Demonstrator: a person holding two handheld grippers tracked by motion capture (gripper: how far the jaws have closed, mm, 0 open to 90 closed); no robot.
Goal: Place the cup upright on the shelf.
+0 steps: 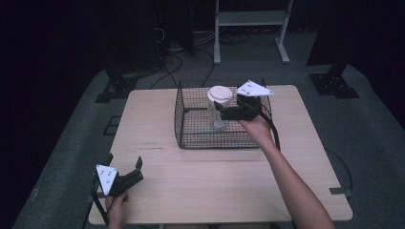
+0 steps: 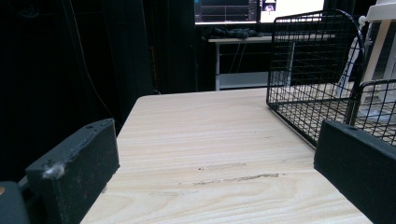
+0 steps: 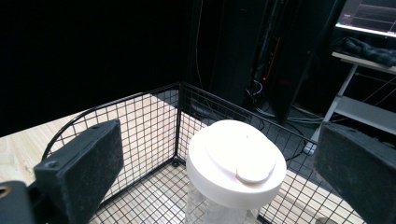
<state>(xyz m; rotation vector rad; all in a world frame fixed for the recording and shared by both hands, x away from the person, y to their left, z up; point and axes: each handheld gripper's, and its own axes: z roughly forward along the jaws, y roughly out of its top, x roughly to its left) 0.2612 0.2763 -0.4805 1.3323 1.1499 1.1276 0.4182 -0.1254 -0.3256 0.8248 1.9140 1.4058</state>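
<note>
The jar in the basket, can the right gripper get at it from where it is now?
Probably yes. The right gripper is open at the jar, a finger on each side below the white lid. The wire basket is open on top, so nothing blocks it.

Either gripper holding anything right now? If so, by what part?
Nothing is held. The right gripper is open, its jaws either side of the clear white-lidded container in the wire basket, not closed on it. The left gripper is open over bare table.
</note>
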